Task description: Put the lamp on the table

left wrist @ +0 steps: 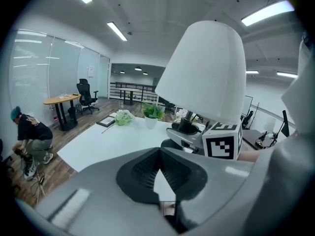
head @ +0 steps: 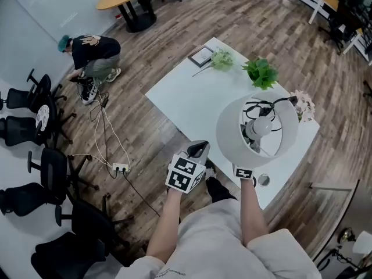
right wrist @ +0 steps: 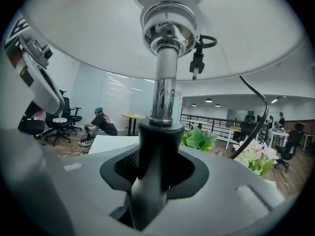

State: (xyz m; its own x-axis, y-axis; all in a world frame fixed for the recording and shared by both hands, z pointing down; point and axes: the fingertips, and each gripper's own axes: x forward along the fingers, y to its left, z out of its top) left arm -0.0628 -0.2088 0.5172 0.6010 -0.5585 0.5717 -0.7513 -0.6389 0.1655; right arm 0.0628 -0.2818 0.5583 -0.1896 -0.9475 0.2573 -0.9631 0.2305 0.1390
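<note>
A lamp with a white shade (head: 256, 129) is held in the air over the near edge of the white table (head: 192, 97). Its black cord (head: 261, 106) is bundled inside the shade. My right gripper (head: 247, 167) is under the shade, shut on the lamp's stem (right wrist: 165, 97), which rises chrome from a black lower part between the jaws (right wrist: 152, 181). The plug (right wrist: 197, 63) dangles below the shade. My left gripper (head: 199, 149) hovers to the left of the lamp, shut (left wrist: 165, 191) and holding nothing. From it the shade (left wrist: 206, 73) fills the upper right.
On the table stand a green potted plant (head: 261, 73), a pale bunch of flowers (head: 221, 59), a framed picture (head: 201, 56) and pink flowers (head: 302, 104). A person (head: 90, 54) crouches on the floor at the left, near cables and a power strip (head: 120, 168). Office chairs (head: 40, 167) line the left side.
</note>
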